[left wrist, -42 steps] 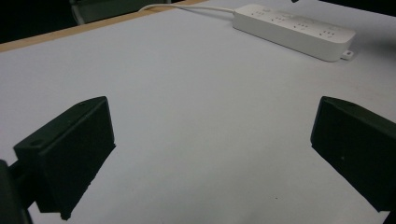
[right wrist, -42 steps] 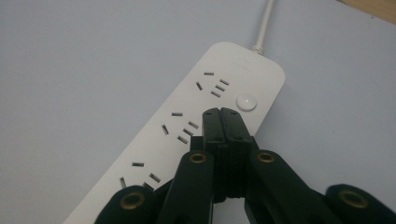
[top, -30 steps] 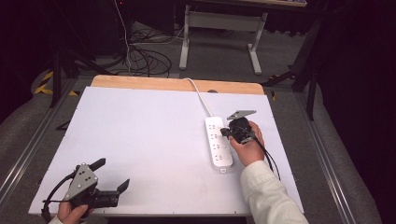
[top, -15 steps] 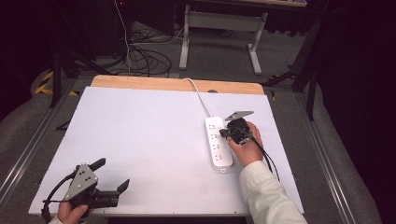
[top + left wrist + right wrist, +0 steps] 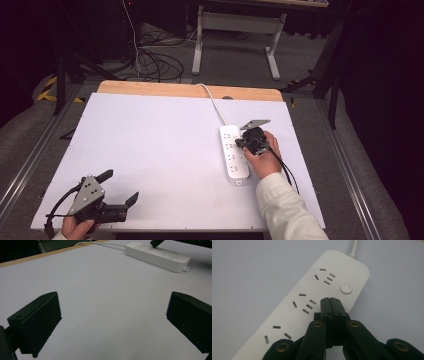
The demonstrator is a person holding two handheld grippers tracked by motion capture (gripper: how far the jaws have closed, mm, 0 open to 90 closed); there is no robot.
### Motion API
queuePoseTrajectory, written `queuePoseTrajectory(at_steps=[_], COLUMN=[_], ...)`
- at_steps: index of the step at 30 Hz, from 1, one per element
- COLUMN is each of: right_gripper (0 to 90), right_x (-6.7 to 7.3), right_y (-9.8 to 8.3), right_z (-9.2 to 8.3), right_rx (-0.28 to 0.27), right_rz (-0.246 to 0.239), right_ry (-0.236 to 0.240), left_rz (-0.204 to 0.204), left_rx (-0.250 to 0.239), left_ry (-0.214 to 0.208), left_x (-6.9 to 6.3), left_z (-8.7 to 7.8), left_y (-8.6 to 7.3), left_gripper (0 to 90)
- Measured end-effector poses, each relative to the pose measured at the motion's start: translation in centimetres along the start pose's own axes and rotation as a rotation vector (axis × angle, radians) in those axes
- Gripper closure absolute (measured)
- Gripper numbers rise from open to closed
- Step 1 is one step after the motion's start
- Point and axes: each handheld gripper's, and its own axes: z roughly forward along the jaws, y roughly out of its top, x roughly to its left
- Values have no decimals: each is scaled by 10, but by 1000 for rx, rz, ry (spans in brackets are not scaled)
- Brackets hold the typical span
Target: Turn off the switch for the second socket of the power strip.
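Smooth white plastic power strip (image 5: 312, 305) on a matt table (image 5: 150, 150) edged in wood.

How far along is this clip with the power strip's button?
Done: the right gripper has its jaws shut and hovers over the white power strip, beside the round white button. In hand: closing on that button. Left: pressing it. The left gripper sits open near the table's front edge.
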Motion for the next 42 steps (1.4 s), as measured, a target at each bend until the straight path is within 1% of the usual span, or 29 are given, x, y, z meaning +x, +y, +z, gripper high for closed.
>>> queuePoseTrajectory(at_steps=[7,9,10,11,13,19,25,28,31,33,35,42], right_gripper=[900,900,900,900,900,900,900,900,900,900,900,900], right_x=[1,1,1,1,1,2,1,4,4,3,3,3], right_y=[0,0,-1,-1,-1,0,0,0,0,0,-1,-1], right_z=[1,1,1,1,1,2,2,2,2,2,2,3], right_rx=[5,6,7,7,8,7,12,10,13,10,10,10], right_rz=[-10,-9,-6,-6,-6,-11,0,-12,-12,-3,0,-2], right_ry=[-5,-5,-4,-5,-3,-12,-6,-19,-22,-16,-15,-13], left_rz=[0,5,-1,4,1,9,2,3,3,11,6,10], left_rx=[1,2,1,2,2,3,2,2,2,5,4,5], left_ry=[0,2,0,2,0,2,0,-1,-2,0,-2,-2], left_x=[0,0,0,0,0,0,-1,-1,-1,0,-1,-1], left_z=[0,0,0,0,0,0,1,1,1,0,0,1], left_y=[0,0,0,0,0,0,0,0,0,0,0,0], left_gripper=[2,2,2,2,2,2,2,2,2,2,2,2])
